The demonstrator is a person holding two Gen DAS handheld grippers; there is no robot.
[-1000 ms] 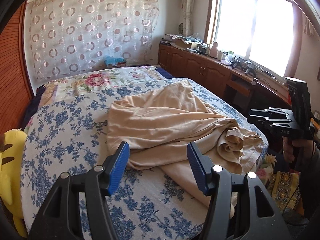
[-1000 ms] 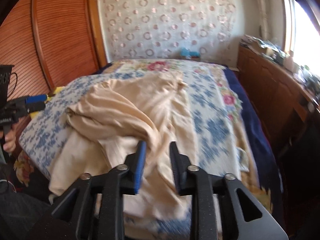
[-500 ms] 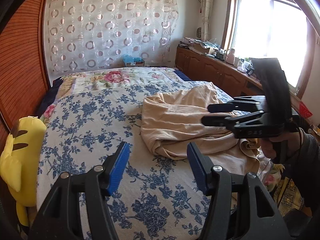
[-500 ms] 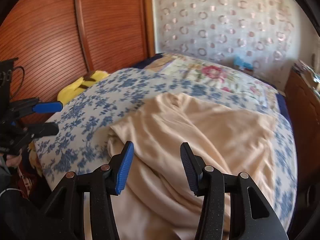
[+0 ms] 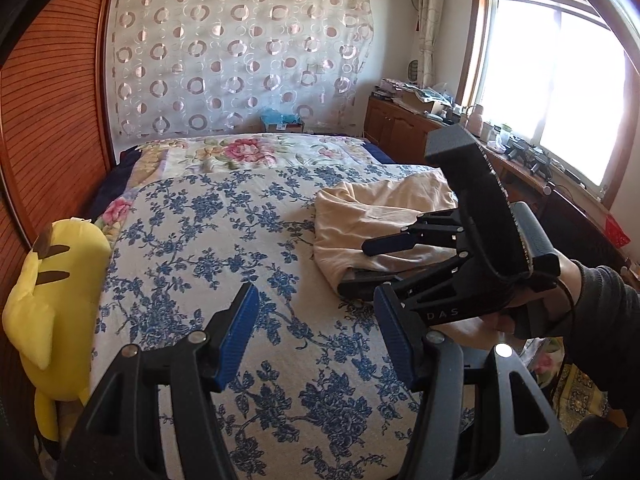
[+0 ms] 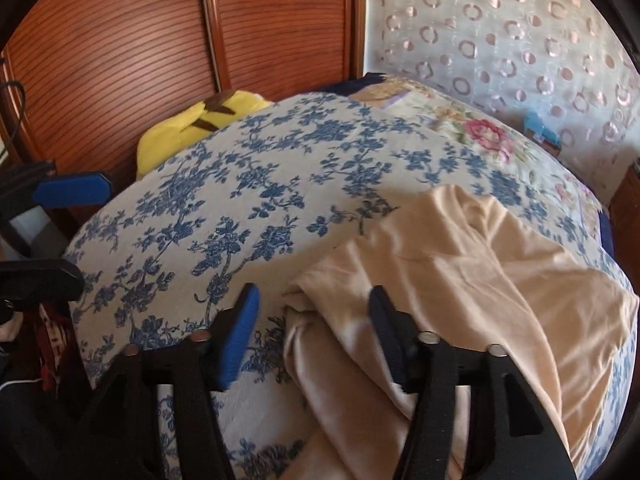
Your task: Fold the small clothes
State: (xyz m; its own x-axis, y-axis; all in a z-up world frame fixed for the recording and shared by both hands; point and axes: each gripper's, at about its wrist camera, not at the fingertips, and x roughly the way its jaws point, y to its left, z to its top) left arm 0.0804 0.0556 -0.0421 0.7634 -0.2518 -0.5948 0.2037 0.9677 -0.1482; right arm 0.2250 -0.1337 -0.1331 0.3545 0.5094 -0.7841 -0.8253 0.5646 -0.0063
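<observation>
A crumpled beige garment (image 5: 380, 216) lies on the right side of a bed with a blue-flowered cover (image 5: 224, 240). In the right wrist view it (image 6: 472, 280) fills the lower right. My left gripper (image 5: 314, 336) is open and empty over bare cover, left of the garment. My right gripper (image 6: 314, 336) is open, its jaws either side of the garment's near left edge, low over it. It also shows in the left wrist view (image 5: 360, 268), open at the garment's near edge. The left gripper's fingers (image 6: 72, 192) show at the left edge of the right wrist view.
A yellow plush toy (image 5: 56, 292) lies between the bed's left side and a wooden slatted wardrobe (image 6: 160, 32). A flowered pillow (image 5: 248, 148) lies at the bed's head. A wooden cabinet (image 5: 404, 124) with clutter stands under the window on the right.
My left gripper has swung left, off the garment and over bare cover. My right gripper has opened wider and moved to the garment's left near edge, closer to the bed.
</observation>
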